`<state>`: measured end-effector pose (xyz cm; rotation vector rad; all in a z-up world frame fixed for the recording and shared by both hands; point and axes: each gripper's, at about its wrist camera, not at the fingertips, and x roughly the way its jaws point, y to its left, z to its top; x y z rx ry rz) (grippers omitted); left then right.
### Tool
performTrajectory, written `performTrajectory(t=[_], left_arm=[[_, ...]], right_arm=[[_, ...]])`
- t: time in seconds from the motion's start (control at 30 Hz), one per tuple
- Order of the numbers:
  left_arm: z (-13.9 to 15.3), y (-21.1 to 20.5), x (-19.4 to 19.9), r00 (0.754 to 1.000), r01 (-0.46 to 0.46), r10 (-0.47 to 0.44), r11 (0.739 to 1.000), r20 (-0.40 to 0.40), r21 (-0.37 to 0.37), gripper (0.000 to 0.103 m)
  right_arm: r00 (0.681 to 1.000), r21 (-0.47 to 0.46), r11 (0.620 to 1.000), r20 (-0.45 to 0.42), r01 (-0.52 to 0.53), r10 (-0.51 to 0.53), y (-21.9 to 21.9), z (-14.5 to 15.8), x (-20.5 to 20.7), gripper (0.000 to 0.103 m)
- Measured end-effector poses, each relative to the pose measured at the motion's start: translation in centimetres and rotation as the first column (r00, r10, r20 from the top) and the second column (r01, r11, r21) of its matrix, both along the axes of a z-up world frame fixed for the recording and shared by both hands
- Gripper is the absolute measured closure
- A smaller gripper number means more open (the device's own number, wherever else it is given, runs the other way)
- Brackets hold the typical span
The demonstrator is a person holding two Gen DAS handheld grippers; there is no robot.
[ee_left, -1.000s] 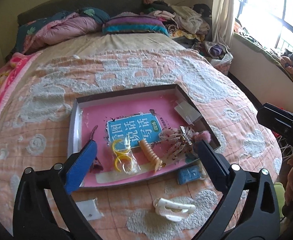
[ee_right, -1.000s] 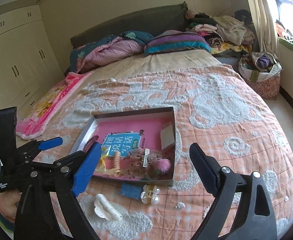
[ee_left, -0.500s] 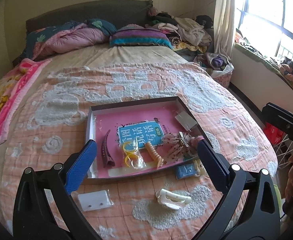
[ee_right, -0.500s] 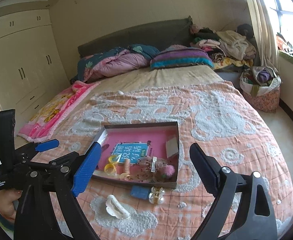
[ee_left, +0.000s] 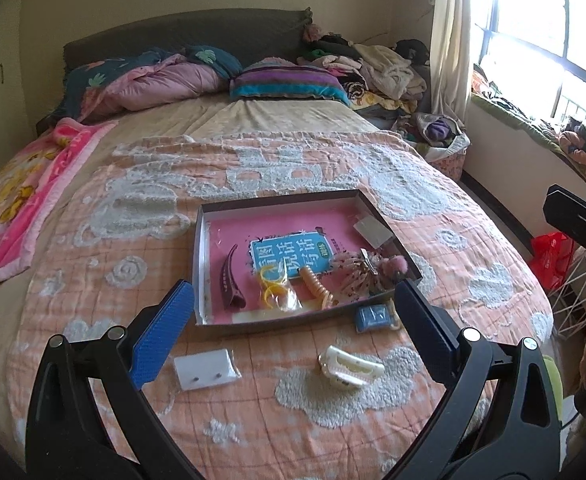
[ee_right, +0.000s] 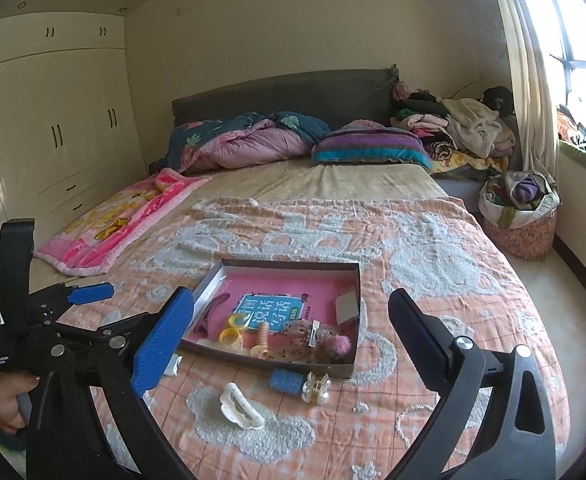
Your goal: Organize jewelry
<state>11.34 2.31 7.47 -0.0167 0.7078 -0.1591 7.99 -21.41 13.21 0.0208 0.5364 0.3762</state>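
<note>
A shallow box (pink-lined) is sitting on the bed, holding hair clips. A white claw clip is lying outside — both the left gripper and the right gripper are hovering spread, empty, the right one's jaws having just been opening.

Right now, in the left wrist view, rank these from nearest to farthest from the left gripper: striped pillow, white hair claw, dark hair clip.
1. White hair claw, on the quilt, between the left gripper's fingers.
2. Dark hair clip, inside the box, left part.
3. Striped pillow, at the headboard.
</note>
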Motion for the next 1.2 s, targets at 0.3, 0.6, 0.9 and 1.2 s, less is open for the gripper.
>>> performTrajectory(t=[0.3,0.6,0.9,1.2], left_arm=[[-0.7,-0.1,-2.2,1.000,0.005,-0.005,1.000,-0.009,0.006,0.009],[-1.9,0.0,-3.5,1.000,0.005,-0.004,1.000,-0.028,0.030,0.009],[-3.5,0.3,-4.6,0.998,0.006,-0.003,0.999,-0.068,0.041,0.009],[-5.5,-0.8,-5.7,0.993,0.029,-0.022,0.998,-0.113,0.063,0.009]], right_arm=[[1.000,-0.019,1.000,-0.006,-0.024,0.023,0.6,-0.6,-1.8,0.006],[0.999,-0.035,0.999,-0.020,-0.037,0.036,0.6,-1.7,-3.0,0.006],[0.998,-0.068,0.996,-0.044,-0.054,0.052,0.4,-3.0,-4.1,0.006],[0.994,-0.096,0.994,-0.094,-0.059,0.050,-0.2,-5.4,-5.0,0.006]])
